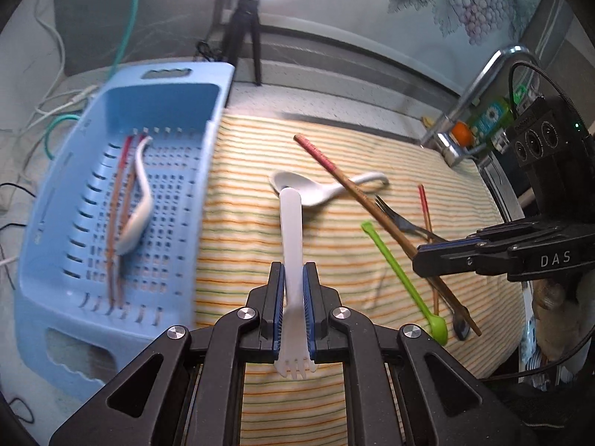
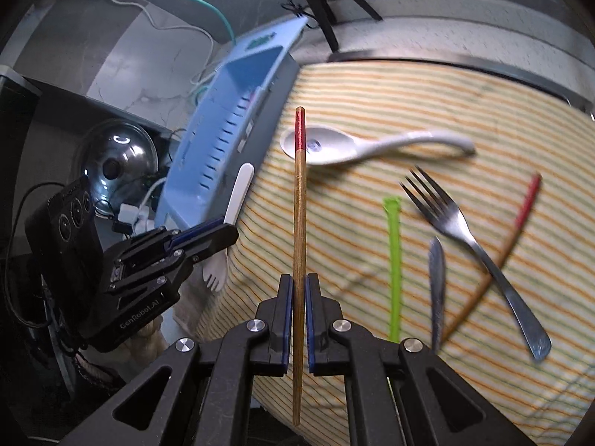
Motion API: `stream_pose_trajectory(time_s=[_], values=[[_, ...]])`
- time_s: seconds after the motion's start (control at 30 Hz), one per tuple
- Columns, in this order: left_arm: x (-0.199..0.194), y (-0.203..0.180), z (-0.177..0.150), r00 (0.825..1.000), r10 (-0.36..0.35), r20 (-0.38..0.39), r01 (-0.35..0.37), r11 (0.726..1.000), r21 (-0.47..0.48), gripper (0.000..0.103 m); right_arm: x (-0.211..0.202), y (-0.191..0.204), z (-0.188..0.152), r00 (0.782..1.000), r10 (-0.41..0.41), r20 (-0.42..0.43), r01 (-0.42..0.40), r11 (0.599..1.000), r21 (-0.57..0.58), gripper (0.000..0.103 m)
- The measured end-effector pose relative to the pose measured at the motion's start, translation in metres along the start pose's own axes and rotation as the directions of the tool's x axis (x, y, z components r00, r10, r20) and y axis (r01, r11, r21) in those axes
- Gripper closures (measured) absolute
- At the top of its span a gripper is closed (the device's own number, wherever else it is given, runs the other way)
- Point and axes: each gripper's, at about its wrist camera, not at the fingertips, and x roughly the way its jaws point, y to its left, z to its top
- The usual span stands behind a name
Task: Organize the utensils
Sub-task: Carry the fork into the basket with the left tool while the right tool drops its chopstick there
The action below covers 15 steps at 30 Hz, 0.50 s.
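My left gripper (image 1: 293, 278) is shut on a white plastic fork (image 1: 292, 245), held above the striped cloth (image 1: 260, 230), tines toward the camera; it also shows in the right wrist view (image 2: 238, 193). My right gripper (image 2: 295, 286) is shut on a red-tipped wooden chopstick (image 2: 298, 223), which the left view shows too (image 1: 334, 171). The blue basket (image 1: 48, 223) at left holds two chopsticks (image 1: 115, 223) and a white spoon (image 1: 139, 208). On the cloth lie a white spoon (image 2: 372, 143), a metal fork (image 2: 468, 245), a green spoon (image 2: 393, 260), a metal spoon (image 2: 437, 282) and another chopstick (image 2: 520, 215).
A sink faucet (image 1: 479, 85) and bottles (image 1: 491, 117) stand at the far right. A tripod (image 1: 245, 22) stands behind the basket. Cables (image 1: 48, 111) lie left of the basket. A metal pot lid (image 2: 119, 156) sits beyond the left gripper.
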Motion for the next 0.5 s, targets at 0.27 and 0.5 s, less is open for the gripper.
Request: stream_pose_trajectory(time_s=[0.27,0.5], values=[[-0.016,0.055,0.016,0.997,0.069,0.038,-0.067,0.997,-0.042,0.094,0.017,0.046,0.043,0.997,0.002,0.08,0.0,1.0,-0.021,0.097],[-0.013,0.094,0.029,0.994,0.108,0.031,-0.106,0.992,-0.073,0.094,0.058,0.077,0.078,0.998,0.021,0.06,-0.02,0.999,-0.027,0.097]])
